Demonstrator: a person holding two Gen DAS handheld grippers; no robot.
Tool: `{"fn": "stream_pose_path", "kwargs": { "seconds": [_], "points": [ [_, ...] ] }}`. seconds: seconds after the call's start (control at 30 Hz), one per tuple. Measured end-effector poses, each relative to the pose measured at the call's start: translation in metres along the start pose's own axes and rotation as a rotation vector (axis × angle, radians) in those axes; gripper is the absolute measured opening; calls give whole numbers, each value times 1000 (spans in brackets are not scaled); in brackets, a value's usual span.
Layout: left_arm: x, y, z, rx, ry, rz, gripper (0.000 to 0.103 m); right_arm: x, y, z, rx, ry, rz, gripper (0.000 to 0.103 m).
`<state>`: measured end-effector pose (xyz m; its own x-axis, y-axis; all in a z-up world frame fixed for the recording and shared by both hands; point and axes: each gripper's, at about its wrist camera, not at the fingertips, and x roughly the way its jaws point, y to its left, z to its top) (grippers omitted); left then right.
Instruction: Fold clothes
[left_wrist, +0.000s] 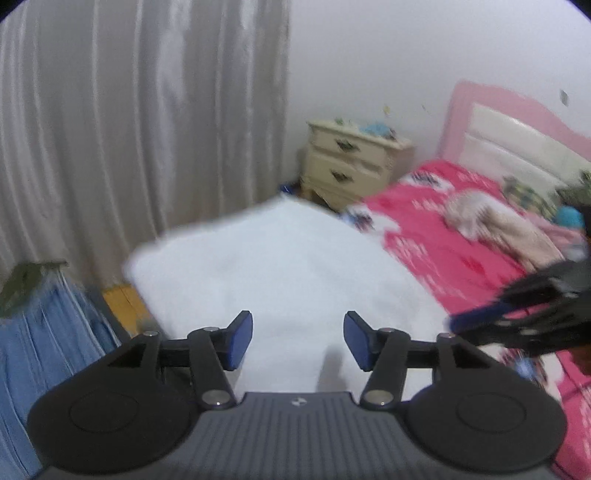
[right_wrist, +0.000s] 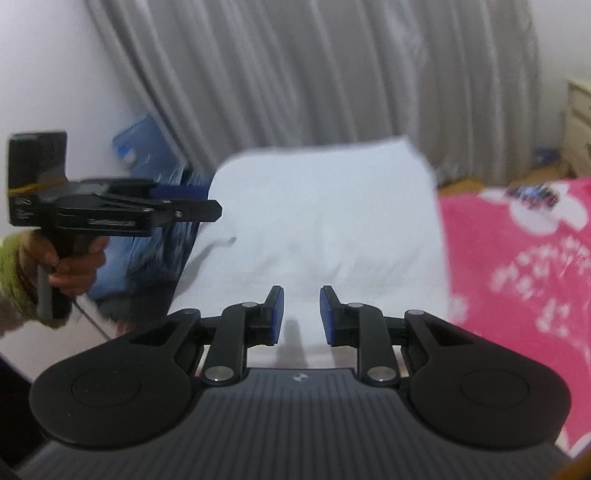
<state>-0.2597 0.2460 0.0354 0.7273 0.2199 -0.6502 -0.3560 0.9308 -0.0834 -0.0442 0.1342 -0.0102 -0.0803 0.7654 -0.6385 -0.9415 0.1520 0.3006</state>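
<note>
On the bed with the pink patterned sheet (left_wrist: 436, 236), as the left wrist view is showing it, a white rectangular folded cloth (left_wrist: 280, 266) is lying flat, reaching from the near edge toward the far left corner. Over its near part the left claw (left_wrist: 298, 339) is hovering with its blue-padded fingers (left_wrist: 242, 339) standing well apart, nothing between them. At the right edge the right claw (left_wrist: 476, 321) is coming in blurred, its tip just over the cloth's right side. Farther off, a cream two-drawer nightstand (left_wrist: 351, 162) is standing beside a pink padded headboard (left_wrist: 517, 129), a beige crumpled garment (left_wrist: 495, 221) is lying on the sheet, and grey curtains (left_wrist: 140, 122) are hanging at the left, with blue fabric (left_wrist: 44, 332) draped at the near left.

Seen from the right wrist view, the white cloth (right_wrist: 325, 214) is lying straight ahead, the pink sheet (right_wrist: 517, 258) to its right. The right claw (right_wrist: 301, 314) is hanging over the cloth's near edge with a narrow gap between its fingers (right_wrist: 277, 314), gripping nothing. At the left, a hand in a green sleeve (right_wrist: 74, 266) is holding the left claw (right_wrist: 207, 206) level beside the cloth's left edge.
</note>
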Motion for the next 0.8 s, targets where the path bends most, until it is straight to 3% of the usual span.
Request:
{"fn": "stream_pose_path", "kwargs": {
  "seconds": [0.07,0.17,0.33,0.57,0.67,0.8],
  "points": [
    [11,-6,-17,-25,43,7,56,22,2,-15,-2,57,-27,21],
    [10,-6,-20,-62,29,22,56,33,1,-19,13,88,-48,21],
    [-11,-15,-13,-74,32,-9,58,-8,16,-9,-63,139,-137,23],
    [-38,-53,-12,-48,9,-91,75,-67,30,-34,16,216,-238,23],
    [-41,-70,-11,-38,-7,-102,88,-82,42,-48,35,181,-276,29],
    [-48,-88,-10,-11,-57,-76,98,-91,48,-61,69,133,-329,37]
  ]
}}
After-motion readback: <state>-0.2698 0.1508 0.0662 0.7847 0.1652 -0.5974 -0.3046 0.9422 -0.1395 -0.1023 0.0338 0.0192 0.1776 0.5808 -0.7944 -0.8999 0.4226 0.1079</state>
